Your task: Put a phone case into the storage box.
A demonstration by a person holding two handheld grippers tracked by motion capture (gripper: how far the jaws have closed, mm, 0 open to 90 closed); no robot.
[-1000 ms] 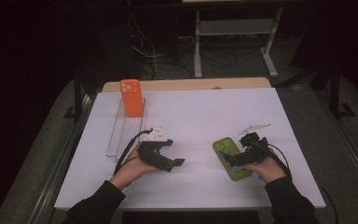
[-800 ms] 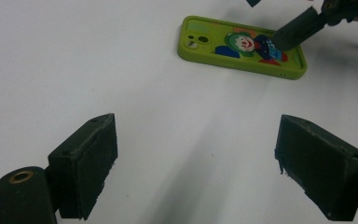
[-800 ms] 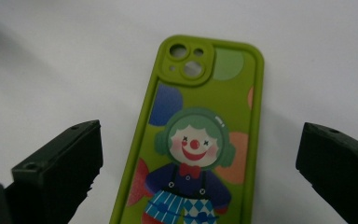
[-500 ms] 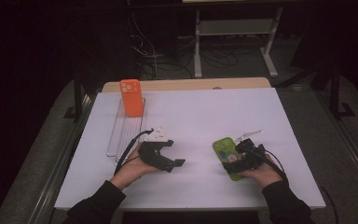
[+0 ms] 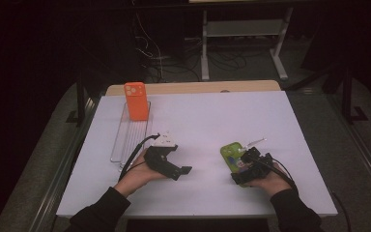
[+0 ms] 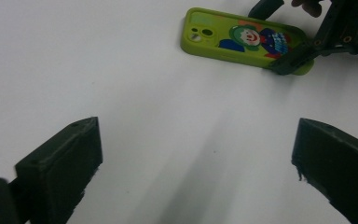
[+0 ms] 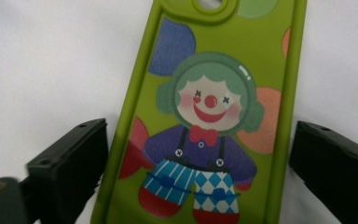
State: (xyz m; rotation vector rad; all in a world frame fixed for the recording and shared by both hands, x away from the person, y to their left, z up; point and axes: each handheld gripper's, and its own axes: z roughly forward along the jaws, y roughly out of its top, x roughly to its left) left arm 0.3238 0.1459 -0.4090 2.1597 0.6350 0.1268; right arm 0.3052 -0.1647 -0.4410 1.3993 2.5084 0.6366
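Note:
A green phone case (image 5: 231,154) with a clown picture lies flat on the white table, right of centre. My right gripper (image 5: 239,169) is lowered over its near end. In the right gripper view the case (image 7: 205,116) lies between the two jaws with a gap on each side. Those jaws have just been closing a little, and the gripper (image 7: 198,144) is open. My left gripper (image 5: 181,171) rests on the table left of centre, pointing toward the case (image 6: 242,39). Its jaws have just been opening, and it (image 6: 198,140) is open with nothing between them.
An orange phone (image 5: 136,101) stands upright at the far end of a wire rack (image 5: 125,142) on the left of the white table (image 5: 270,116). A small white object (image 5: 254,141) lies just beyond the green case. Dark floor and cables lie behind the table.
My right gripper has come down and slid left over the near end of the green case. The left hand has stayed where it was.

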